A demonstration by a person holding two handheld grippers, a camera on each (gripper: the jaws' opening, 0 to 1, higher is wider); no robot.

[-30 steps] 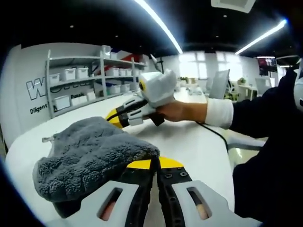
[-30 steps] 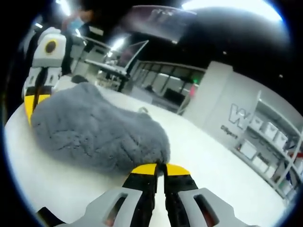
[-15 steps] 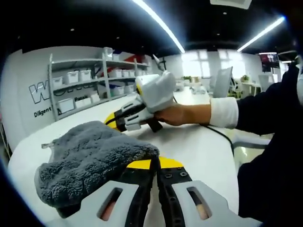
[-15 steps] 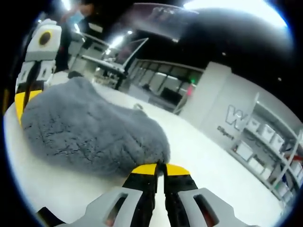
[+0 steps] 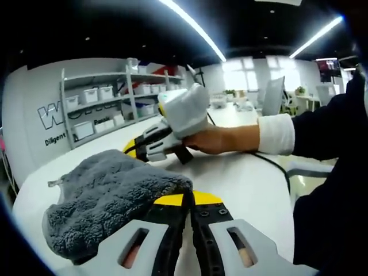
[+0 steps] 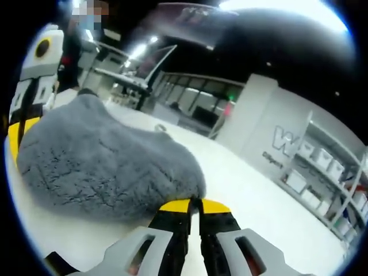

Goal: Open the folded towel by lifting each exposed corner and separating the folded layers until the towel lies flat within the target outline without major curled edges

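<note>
Towel [image 5: 109,198], grey and plush, bunches on the white desk [image 5: 241,178], one corner clamped between the closed yellow-tipped jaws of the left gripper [image 5: 188,198]. Another corner is pinched in the shut jaws of the right gripper [image 6: 194,202]. Past the cloth, a hand [image 5: 215,139] holds that right gripper. Shelves [image 5: 98,103] of bins stand along the far wall.

One towel [image 5: 109,195], two hand-held grippers [image 5: 190,201], perhaps one shelf rack [image 5: 98,106].
</note>
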